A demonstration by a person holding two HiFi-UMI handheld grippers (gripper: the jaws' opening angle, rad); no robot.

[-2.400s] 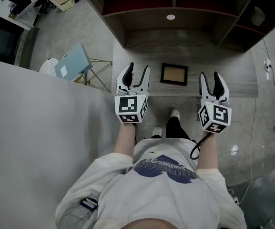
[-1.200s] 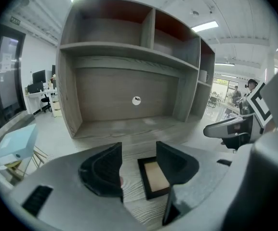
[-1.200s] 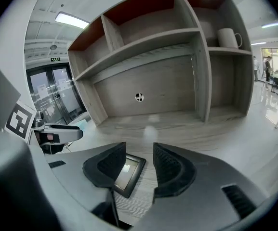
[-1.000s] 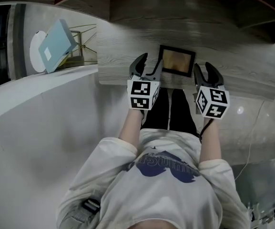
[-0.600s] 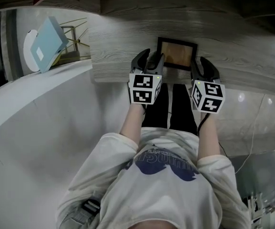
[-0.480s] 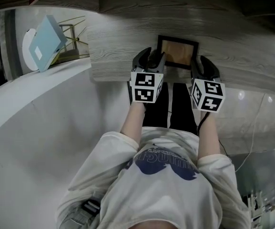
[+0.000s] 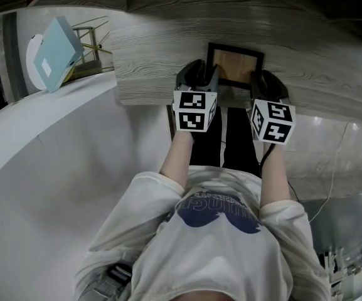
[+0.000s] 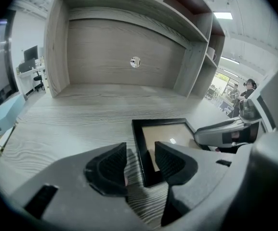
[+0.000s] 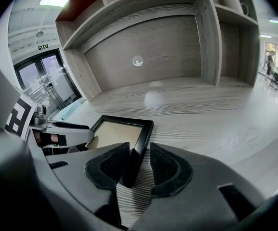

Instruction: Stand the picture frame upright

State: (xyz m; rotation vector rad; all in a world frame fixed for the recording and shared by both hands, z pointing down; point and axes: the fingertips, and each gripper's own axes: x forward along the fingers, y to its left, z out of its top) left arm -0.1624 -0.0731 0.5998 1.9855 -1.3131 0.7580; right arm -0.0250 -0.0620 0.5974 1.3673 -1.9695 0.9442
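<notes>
**Grey wood, a flat frame, and tongs at either side of it**

Grey-grained wood makes up the surface [image 7: 149, 68]. The picture frame [image 7: 234, 68] lies flat on it, close to the front edge. The back wall and side panels of a shelf unit in the same wood rise behind the frame. A person in a white shirt [image 7: 218, 231] stands on the near side of the frame with both forearms reaching toward it.

The left tongs [image 8: 140, 162] are angled down over the frame's near left corner. Their jaws are apart and have just been closing a little. The black left rail sits between them. The outer pad is clear of the rail, with bare wood showing in the gap, so nothing is gripped.

The right tongs [image 9: 138, 163] straddle the frame's right rail near its front end. Their jaws have also just been closing and are narrower than the left pair. The rail lies close against the inner pad, while a strip of wood grain shows between it and the outer pad, so they have not clamped on it.

The frame has a black border around a tan panel.
</notes>
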